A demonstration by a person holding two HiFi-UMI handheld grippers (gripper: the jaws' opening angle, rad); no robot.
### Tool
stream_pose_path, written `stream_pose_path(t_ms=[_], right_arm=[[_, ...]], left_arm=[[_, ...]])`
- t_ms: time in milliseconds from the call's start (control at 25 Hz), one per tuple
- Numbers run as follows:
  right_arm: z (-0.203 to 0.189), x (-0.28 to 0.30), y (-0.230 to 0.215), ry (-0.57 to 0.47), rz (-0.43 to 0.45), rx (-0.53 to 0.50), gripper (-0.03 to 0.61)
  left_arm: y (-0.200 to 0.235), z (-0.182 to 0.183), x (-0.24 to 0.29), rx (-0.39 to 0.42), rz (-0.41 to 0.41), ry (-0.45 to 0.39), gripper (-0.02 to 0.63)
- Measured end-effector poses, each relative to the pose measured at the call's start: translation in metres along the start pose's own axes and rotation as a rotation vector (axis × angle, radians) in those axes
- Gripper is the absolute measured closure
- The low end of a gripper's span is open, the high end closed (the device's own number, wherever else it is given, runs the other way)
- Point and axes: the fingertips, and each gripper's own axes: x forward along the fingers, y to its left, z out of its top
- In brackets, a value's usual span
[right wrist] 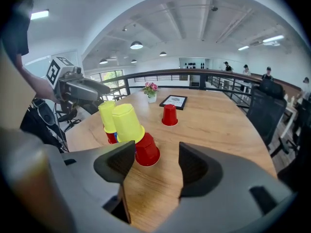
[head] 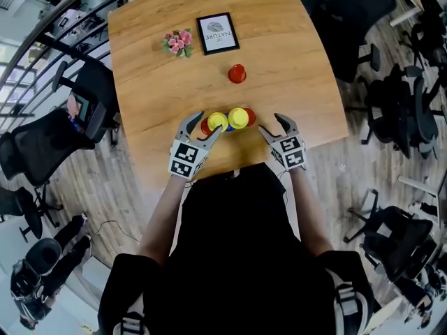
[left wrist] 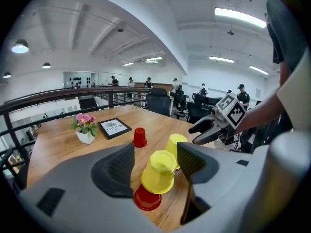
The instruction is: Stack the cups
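Head view: a wooden counter (head: 300, 47) bears two short stacks of upturned cups close to its near edge and, farther back, a lone red cup (head: 237, 73) standing mouth down, well apart from them. Each stack is a yellow cup seated over a red one. The left stack (head: 217, 122) and the right stack (head: 239, 118) stand just beside each other; whether they touch cannot be told. Beyond the lone red cup, near the far edge, lie a framed card (head: 217, 33) and, to its left, a small pot of pink flowers (head: 179, 42).

The left gripper (head: 207, 126) reaches in from the left. Its jaws are spread wide and flank the left stack. In the left gripper view the yellow cup (left wrist: 159, 171) of this stack sits tilted on its red cup (left wrist: 147, 198). A clear gap separates it from the left jaw, and the right jaw is just beside it. Neither jaw is seen pressing on it.

The right gripper (head: 273, 125) comes in from the right, near the right stack but apart from it. Its jaws are likewise spread. The right gripper view shows only bare counter between them, with the right stack's red cup (right wrist: 147, 151) just ahead of the left jaw and its yellow cup (right wrist: 128, 124) leaning above it.

Office chairs (head: 42, 142) stand on the floor around the counter.
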Motion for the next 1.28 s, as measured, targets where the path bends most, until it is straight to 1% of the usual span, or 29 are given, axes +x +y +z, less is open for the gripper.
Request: stream_pose_path(t_ms=[80, 240, 320, 440, 680, 840, 1040, 1280], right_arm=[[0.009, 0.006, -0.008, 0.0, 0.021, -0.026, 0.284], [0.022, 0.021, -0.022, -0.009, 0.067, -0.054, 0.287], [0.029, 0.027, -0.029, -0.012, 0.087, -0.062, 0.29], [0.039, 0.038, -0.039, -0.013, 0.118, -0.093, 0.295], [0.054, 0.065, -0.05, -0.013, 0.182, -0.143, 0.296], [0.067, 0.088, -0.051, -0.019, 0.227, -0.168, 0.296], [0.077, 0.112, -0.05, -0.023, 0.27, -0.197, 0.299], [0.09, 0.143, -0.05, -0.015, 0.286, -0.237, 0.29]], left_arm=[[0.007, 0.005, -0.005, -0.036, 0.042, -0.019, 0.334], [0.028, 0.009, -0.019, -0.102, 0.169, -0.034, 0.334], [0.037, 0.01, -0.025, -0.137, 0.219, -0.039, 0.336], [0.044, 0.01, -0.03, -0.172, 0.278, -0.046, 0.334], [0.054, 0.005, -0.042, -0.305, 0.381, -0.081, 0.336], [0.057, 0.0, -0.047, -0.327, 0.444, -0.063, 0.336], [0.058, -0.005, -0.051, -0.347, 0.492, -0.049, 0.336], [0.062, -0.012, -0.052, -0.38, 0.539, -0.037, 0.337]])
